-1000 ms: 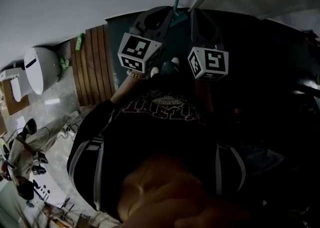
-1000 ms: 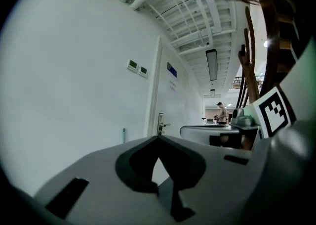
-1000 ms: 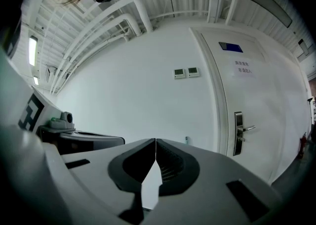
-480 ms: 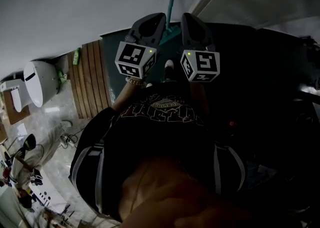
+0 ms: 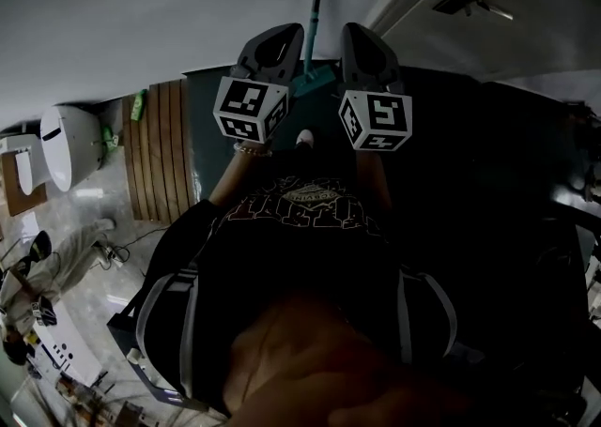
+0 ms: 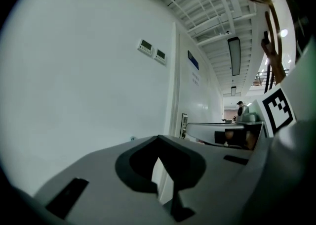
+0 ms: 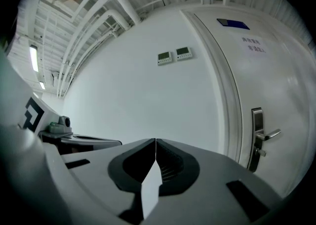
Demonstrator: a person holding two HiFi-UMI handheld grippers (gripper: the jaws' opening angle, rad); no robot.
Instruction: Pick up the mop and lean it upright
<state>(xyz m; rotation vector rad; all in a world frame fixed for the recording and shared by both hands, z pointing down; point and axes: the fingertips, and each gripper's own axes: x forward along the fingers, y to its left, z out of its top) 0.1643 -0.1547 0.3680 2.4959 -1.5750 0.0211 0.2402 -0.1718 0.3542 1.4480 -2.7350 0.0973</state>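
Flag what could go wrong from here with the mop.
1. The left tool and the right tool both have their jaws together and hold nothing. Reaching for the mop like that could knock it sideways instead of gripping it.
2. The mop seems to stand against a smooth wall, so it may slide.
3. A door is close by. If it opens, it might hit the mop.

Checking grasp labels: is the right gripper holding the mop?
No, the right gripper has its jaws pressed together with nothing between them.
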